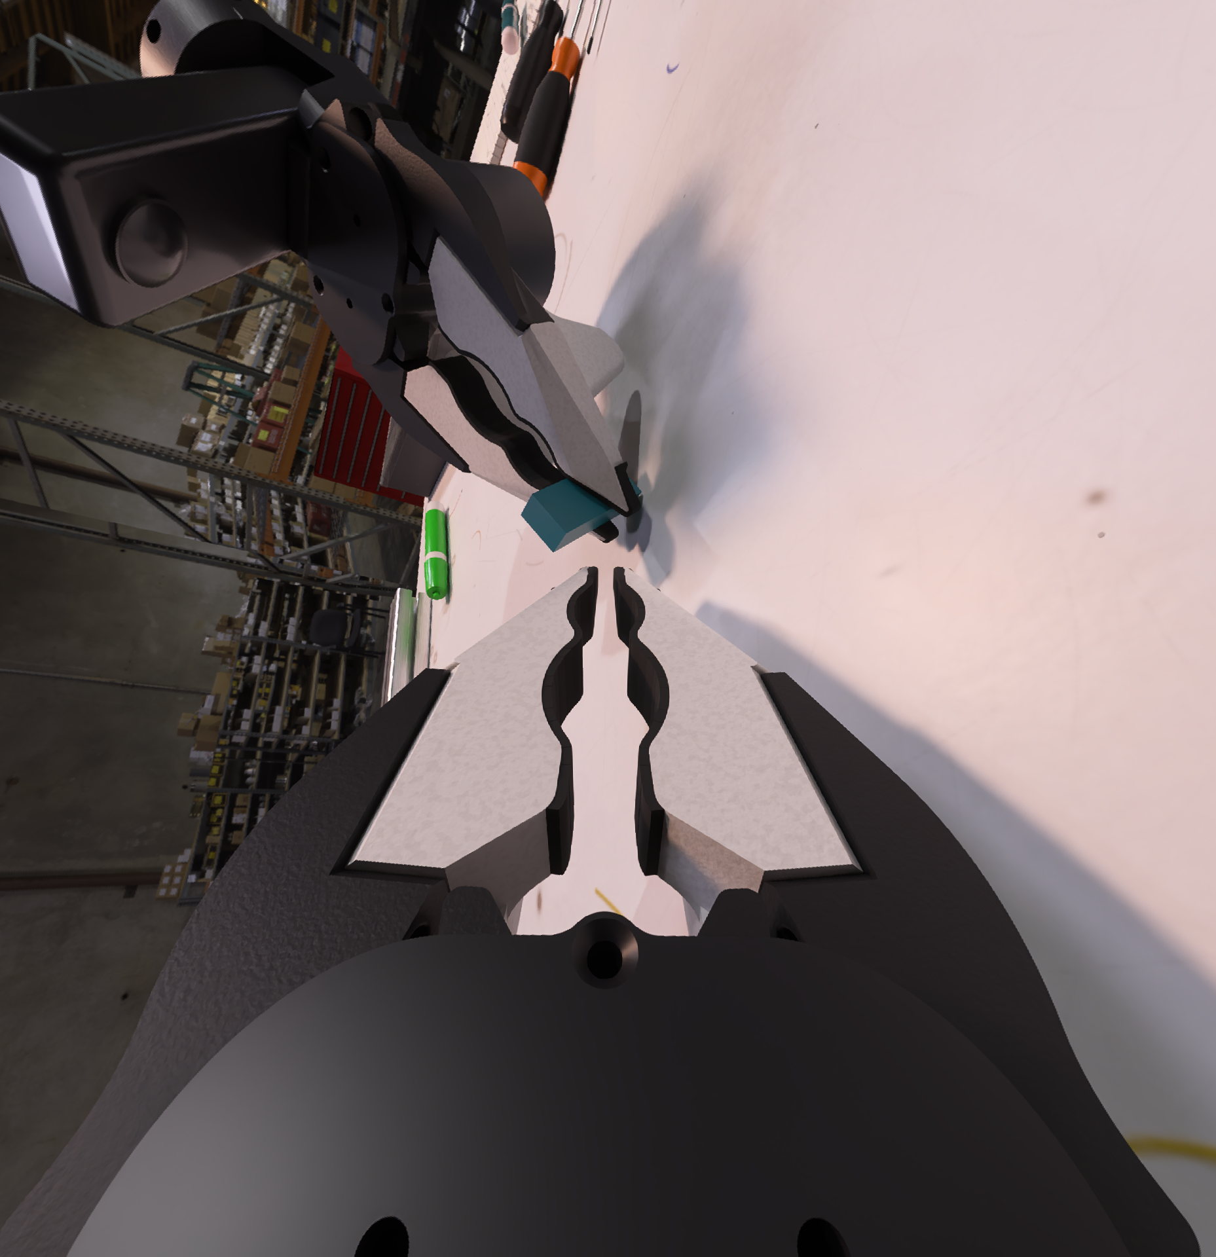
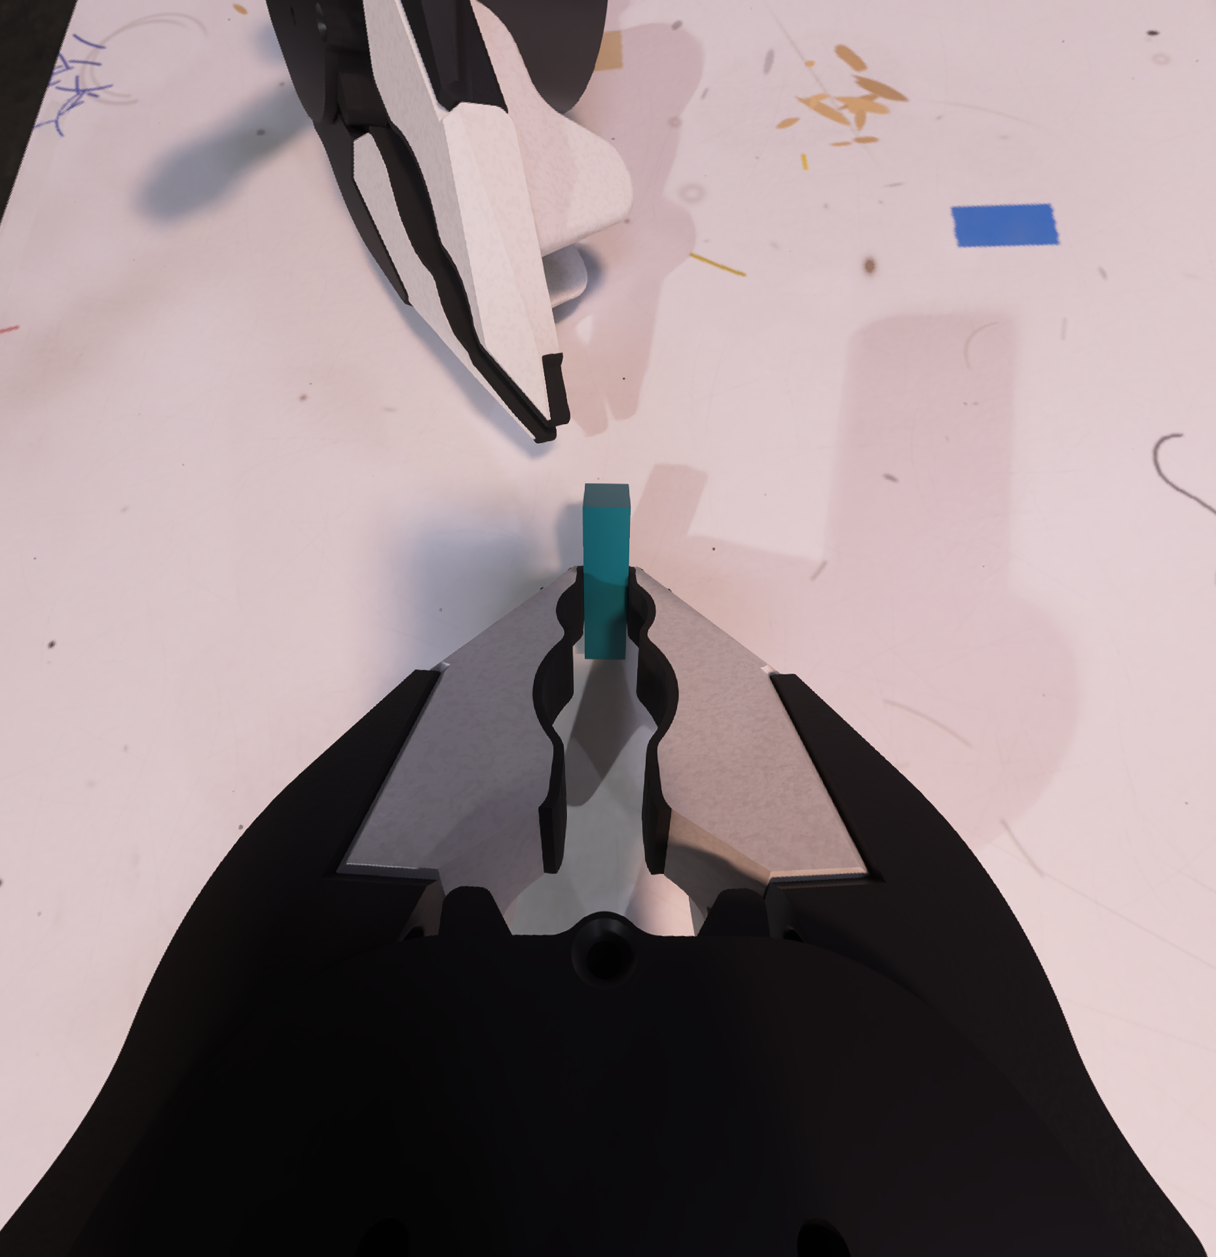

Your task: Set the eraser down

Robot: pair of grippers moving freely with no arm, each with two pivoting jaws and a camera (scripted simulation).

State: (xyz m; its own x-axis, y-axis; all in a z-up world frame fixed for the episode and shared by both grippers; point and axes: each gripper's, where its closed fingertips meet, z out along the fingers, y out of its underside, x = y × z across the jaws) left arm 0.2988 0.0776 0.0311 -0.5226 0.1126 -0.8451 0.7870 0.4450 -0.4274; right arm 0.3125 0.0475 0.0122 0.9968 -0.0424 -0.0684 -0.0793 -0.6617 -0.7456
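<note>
Just above the white table (image 2: pixel 999 476), the right gripper (image 2: pixel 605 578) clamps the teal eraser (image 2: pixel 605 544) – apparently not yet touching down; lowering and release remain; the left gripper (image 1: pixel 605 575) hovers near, fingers almost together, empty.

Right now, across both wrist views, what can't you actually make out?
- Gap between teal eraser and table: right wrist view looks down its length; in the left wrist view the right claw covers its far end.
- Green marker: small at the table edge, left wrist view; absent from the right wrist view.
- Orange-and-black tool handles: cut off by the top edge, kind unclear.
- Left claw: nearly closed, nothing between its tips.
</note>
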